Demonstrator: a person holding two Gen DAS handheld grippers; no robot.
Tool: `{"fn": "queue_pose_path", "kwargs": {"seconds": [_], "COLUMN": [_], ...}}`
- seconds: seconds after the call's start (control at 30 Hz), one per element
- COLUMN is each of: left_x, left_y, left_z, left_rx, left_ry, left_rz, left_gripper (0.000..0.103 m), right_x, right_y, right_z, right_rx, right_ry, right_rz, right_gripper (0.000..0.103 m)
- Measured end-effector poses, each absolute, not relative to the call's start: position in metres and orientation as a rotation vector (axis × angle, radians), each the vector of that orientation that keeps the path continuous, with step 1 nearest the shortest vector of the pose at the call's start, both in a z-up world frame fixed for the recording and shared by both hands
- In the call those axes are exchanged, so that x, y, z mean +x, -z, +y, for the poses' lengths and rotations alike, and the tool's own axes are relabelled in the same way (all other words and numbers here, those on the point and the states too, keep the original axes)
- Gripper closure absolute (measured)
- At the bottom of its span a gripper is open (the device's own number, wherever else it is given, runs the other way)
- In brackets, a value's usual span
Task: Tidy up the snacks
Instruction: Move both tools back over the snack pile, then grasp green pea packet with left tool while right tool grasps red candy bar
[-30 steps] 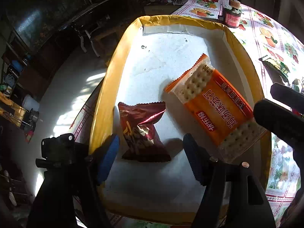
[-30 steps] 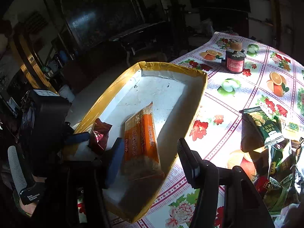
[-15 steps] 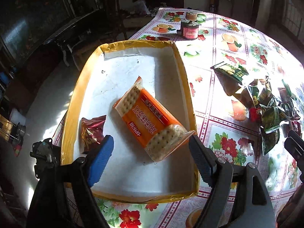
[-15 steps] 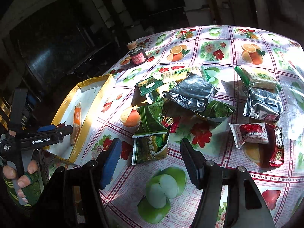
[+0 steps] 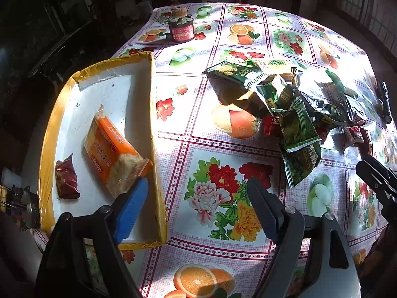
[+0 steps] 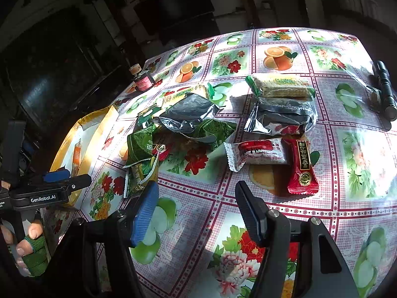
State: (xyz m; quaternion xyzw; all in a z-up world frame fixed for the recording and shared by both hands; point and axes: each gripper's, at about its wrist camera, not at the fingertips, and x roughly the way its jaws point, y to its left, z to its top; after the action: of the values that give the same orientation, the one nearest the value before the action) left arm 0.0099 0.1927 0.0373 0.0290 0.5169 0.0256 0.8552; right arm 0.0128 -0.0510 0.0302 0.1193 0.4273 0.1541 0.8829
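A yellow-rimmed white tray (image 5: pixel 151 104) sits at the table's left edge. It holds an orange cracker pack (image 5: pixel 111 146) and a dark red snack packet (image 5: pixel 65 177). A pile of green and silver snack packs (image 5: pixel 285 104) lies on the floral tablecloth to the right. My left gripper (image 5: pixel 198 206) is open and empty, above the tray's right rim and the cloth. My right gripper (image 6: pixel 196 211) is open and empty, just in front of the green packs (image 6: pixel 144 154), a white-red pack (image 6: pixel 258 152) and a dark red pack (image 6: pixel 301 166). The tray also shows in the right wrist view (image 6: pixel 86 134).
A small red jar (image 5: pixel 181 28) stands at the far side of the table. A black flashlight (image 6: pixel 385 90) lies at the right edge. A green cracker pack (image 6: pixel 280 85) and a silver pack (image 6: pixel 280 119) lie behind the pile. Dark furniture surrounds the table.
Both grippers have swung right, away from the tray toward the snack pile. The orange pack and dark red packet stay in the tray. Both grippers remain open.
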Motion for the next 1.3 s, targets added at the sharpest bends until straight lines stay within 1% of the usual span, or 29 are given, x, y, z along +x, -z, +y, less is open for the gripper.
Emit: {"fn": "queue_pose_path", "kwargs": {"seconds": [0.33, 0.8, 0.97, 1.03, 1.13, 1.17, 1.2, 1.23, 1.27, 1.3], "left_x": [0.016, 0.035, 0.055, 0.069, 0.088, 0.092, 0.094, 0.092, 0.088, 0.084], "left_y": [-0.031, -0.013, -0.025, -0.026, -0.015, -0.009, -0.003, -0.003, -0.004, -0.003], "left_z": [0.181, 0.137, 0.129, 0.124, 0.115, 0.113, 0.112, 0.111, 0.111, 0.112], "left_rx": [0.042, 0.024, -0.057, -0.088, -0.087, -0.083, -0.091, -0.081, -0.064, -0.065], "left_ry": [-0.014, 0.148, 0.206, 0.224, 0.178, 0.164, 0.165, 0.162, 0.16, 0.172], "left_rz": [1.118, 1.173, 1.138, 1.134, 1.174, 1.196, 1.219, 1.203, 1.195, 1.2], "left_gripper": [0.021, 0.021, 0.021, 0.015, 0.015, 0.017, 0.028, 0.029, 0.039, 0.04], "right_x": [0.012, 0.016, 0.016, 0.017, 0.018, 0.018, 0.017, 0.016, 0.015, 0.014], "right_y": [-0.029, -0.026, -0.03, -0.03, -0.03, -0.03, -0.032, -0.033, -0.035, -0.036], "right_z": [-0.078, -0.107, -0.117, -0.119, -0.118, -0.116, -0.114, -0.111, -0.107, -0.104], "right_rx": [0.243, 0.245, 0.264, 0.27, 0.272, 0.271, 0.266, 0.26, 0.25, 0.239], "right_ry": [-0.239, -0.165, -0.157, -0.154, -0.162, -0.173, -0.185, -0.197, -0.216, -0.23], "right_rz": [0.875, 0.884, 0.869, 0.871, 0.876, 0.875, 0.872, 0.868, 0.865, 0.864], "right_gripper": [0.039, 0.039, 0.037, 0.037, 0.037, 0.037, 0.037, 0.037, 0.037, 0.037]}}
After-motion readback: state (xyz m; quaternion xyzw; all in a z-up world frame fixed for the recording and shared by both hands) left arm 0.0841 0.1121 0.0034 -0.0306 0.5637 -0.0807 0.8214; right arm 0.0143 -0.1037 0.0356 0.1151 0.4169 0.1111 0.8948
